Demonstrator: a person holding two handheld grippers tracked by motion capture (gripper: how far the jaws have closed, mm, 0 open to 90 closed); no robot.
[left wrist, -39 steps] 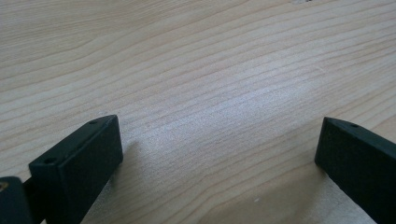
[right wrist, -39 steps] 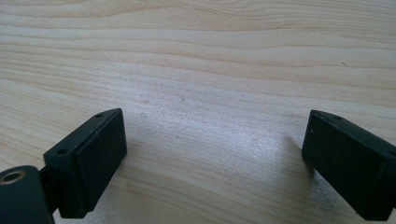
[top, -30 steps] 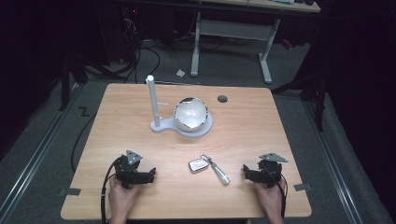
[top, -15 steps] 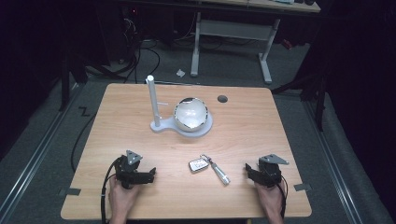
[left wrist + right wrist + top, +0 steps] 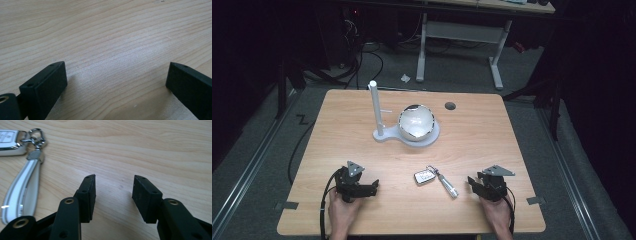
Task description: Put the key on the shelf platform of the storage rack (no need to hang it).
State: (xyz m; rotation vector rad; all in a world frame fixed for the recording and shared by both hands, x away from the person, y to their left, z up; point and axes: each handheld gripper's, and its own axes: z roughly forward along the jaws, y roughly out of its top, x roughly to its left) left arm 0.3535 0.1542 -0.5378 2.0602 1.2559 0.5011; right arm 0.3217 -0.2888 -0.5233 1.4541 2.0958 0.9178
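Note:
A silver car key fob point(image 5: 424, 176) with a white strap point(image 5: 446, 184) on its ring lies on the wooden table point(image 5: 492, 145) near the front, between my two grippers. My left gripper point(image 5: 373, 187) rests on the table left of the fob, its jaws wide open over bare wood point(image 5: 116, 77). On the right, my right gripper point(image 5: 472, 182) rests facing the strap. Its jaws point(image 5: 113, 187) have just been closing and stand partly open with nothing between them. From the right gripper view the fob point(image 5: 10, 140) and strap point(image 5: 22, 187) lie to the left of the jaws.
A white stand with an upright post point(image 5: 374, 107) and a shiny round bowl point(image 5: 416, 121) on its base sits at the table's middle back. A small round hole point(image 5: 450, 106) is in the tabletop behind it. A desk frame point(image 5: 462, 32) stands on the floor beyond.
The right gripper's jaws have drawn closer together with nothing between them. Both hands have stayed where they were, and the key fob has not moved.

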